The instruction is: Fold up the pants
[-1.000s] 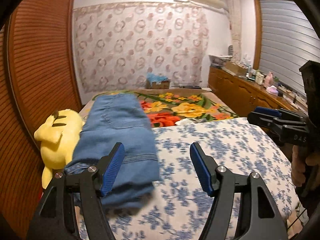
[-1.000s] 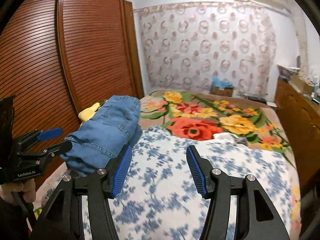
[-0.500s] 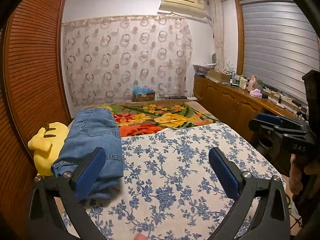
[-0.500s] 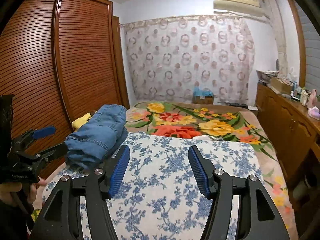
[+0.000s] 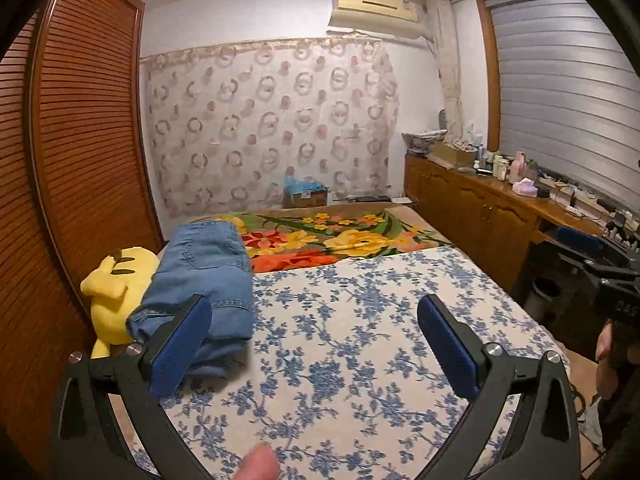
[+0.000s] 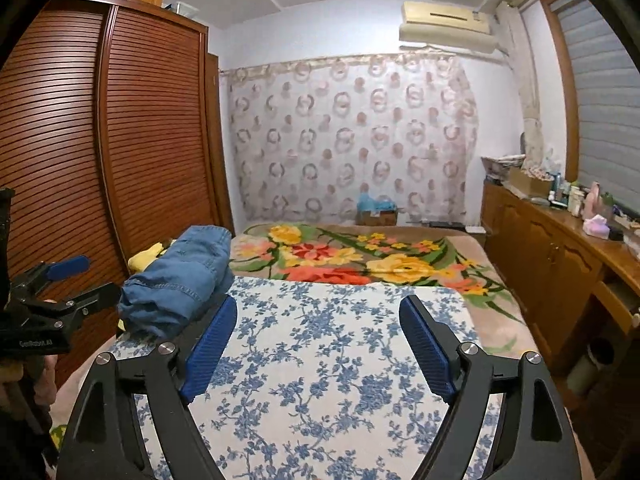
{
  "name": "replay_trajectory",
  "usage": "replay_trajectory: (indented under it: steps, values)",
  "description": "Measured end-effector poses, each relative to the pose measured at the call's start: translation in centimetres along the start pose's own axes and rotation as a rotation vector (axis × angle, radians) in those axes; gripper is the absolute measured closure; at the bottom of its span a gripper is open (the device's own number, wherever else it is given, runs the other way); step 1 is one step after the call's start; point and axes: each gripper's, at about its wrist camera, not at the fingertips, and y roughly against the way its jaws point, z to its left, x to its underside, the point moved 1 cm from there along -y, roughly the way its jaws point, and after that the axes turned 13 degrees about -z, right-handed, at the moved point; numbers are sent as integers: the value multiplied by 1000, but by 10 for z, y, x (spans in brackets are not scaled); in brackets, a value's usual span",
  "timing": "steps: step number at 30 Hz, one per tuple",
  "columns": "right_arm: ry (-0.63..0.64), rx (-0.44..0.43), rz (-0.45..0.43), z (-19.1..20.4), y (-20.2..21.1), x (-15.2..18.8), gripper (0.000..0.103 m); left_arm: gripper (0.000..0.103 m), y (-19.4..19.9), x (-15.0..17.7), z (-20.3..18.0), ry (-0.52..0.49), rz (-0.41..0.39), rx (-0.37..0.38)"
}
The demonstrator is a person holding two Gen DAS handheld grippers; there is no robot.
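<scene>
The folded blue denim pants (image 5: 202, 280) lay in a thick stack at the left edge of the bed, partly on the white sheet with blue flower print (image 5: 352, 344) and partly beside the brown blanket with large red and yellow flowers (image 5: 336, 236) that covered the far half. A yellow plush toy (image 5: 114, 288) sat pressed against the pants' left side, between them and the slatted brown wooden wardrobe doors (image 5: 76, 152). Nothing lay on top of the pants. Beyond the bed stood a cardboard box with blue plastic (image 5: 306, 194) before a curtain patterned with rings (image 5: 272, 120), and a wooden sideboard (image 6: 552, 248) crowded with small bottles ran along the right wall.

The left gripper (image 5: 316, 336) hung low over the printed sheet, its jaws spread wide after just opening, with nothing between them; its left pad (image 5: 180, 344) overlapped the near end of the pants in view, though contact could not be told. The right gripper (image 6: 316, 344) was likewise spread apart, having just been opening, empty above the sheet and pointing slightly downward toward the bed, right of the pants.
</scene>
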Motion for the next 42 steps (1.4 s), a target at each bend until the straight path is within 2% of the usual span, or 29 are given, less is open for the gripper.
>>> replay_trajectory:
  steps: [8, 42]
  values:
    - [-10, 23, -23, 1, 14, 6, 18, 0, 9, 3, -10, -3, 0, 17]
    - [2, 29, -21, -3, 15, 12, 18, 0, 11, 7, -7, 10, 2, 17]
